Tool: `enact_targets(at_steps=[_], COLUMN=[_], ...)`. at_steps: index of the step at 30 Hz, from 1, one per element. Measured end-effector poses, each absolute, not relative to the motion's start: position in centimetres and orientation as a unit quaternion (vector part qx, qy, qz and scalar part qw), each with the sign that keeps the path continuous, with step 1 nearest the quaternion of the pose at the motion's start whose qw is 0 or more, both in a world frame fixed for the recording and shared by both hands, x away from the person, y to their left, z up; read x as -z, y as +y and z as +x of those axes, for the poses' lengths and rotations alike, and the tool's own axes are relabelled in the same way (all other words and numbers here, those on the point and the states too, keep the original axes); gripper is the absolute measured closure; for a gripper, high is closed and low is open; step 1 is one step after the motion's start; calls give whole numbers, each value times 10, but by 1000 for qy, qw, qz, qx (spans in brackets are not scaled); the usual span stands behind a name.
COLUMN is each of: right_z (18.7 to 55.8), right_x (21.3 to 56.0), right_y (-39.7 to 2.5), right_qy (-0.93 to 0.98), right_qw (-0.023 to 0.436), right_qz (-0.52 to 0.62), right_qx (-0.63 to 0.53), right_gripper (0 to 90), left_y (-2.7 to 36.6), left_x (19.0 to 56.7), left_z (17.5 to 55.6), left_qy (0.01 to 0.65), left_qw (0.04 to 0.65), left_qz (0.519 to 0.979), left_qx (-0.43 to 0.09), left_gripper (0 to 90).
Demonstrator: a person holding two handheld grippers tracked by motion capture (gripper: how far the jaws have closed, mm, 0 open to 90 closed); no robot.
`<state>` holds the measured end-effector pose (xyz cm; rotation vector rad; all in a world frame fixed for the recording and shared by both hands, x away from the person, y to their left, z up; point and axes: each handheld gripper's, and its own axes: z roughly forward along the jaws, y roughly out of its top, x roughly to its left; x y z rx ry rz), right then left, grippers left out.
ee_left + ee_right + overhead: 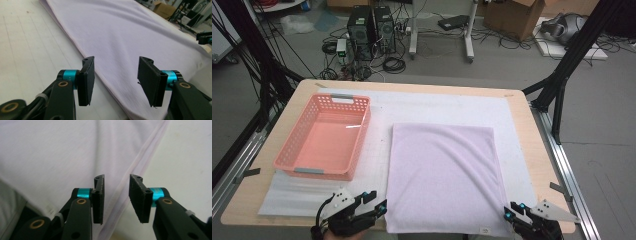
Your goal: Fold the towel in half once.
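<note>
Two grippers: both sit at the near edge of the table, one at each near corner of a pale lilac towel [442,177].
Left gripper [376,204]: held in a hand at the towel's near left corner. In the left gripper view its gap [115,80] is wide, the black jaws well apart, with nothing between them. The towel's left edge runs up through that gap, lying flat on the mat below.
Right gripper [511,212]: at the towel's near right corner, with its grey three-cornered plate on top. In the right gripper view its gap [116,198] is narrower but the jaws are still apart and grip nothing. The towel's hemmed right edge runs up between them; whether the pads touch the cloth cannot be told.
Towel: spread flat, roughly rectangular, on the right half of the white foam mat [302,197]. Soft creases run slantwise from its far left corner towards the near right. A small label sits on the near hem, close to the right corner.
Basket: a pink plastic basket [314,167] with perforated walls and grey handle strips stands on the mat to the left of the towel, apart from it.
Table: a light wooden top [252,192] with rounded corners, the mat covering most of it.
Floor beyond: computer towers [372,30], cables and a cardboard box [512,15].
</note>
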<state>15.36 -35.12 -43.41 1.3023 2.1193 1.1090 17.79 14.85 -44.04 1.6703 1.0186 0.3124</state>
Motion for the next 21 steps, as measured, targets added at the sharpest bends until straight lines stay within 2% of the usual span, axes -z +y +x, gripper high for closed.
enact_targets(at_steps=[6, 8, 13, 17, 21], right_z=[189, 203, 231, 251, 269], right_x=[434, 434, 439, 439, 442], right_y=[-364, -366, -365, -359, -355], right_qy=[743, 738, 734, 735, 739], right_qw=[208, 210, 195, 184, 178], right_qz=[491, 498, 506, 505, 505], right_qx=[-403, -404, -409, -414, -410], right_gripper=[825, 827, 801, 716, 735], left_y=[145, 144, 141, 138, 132], left_x=[440, 440, 438, 438, 437], left_z=[202, 209, 219, 229, 240], left_qy=[418, 416, 413, 415, 412], left_qw=[547, 549, 551, 548, 548], left_qz=[710, 709, 709, 711, 713], left_qx=[-149, -151, -150, -150, -145], left_gripper=[471, 466, 457, 452, 448])
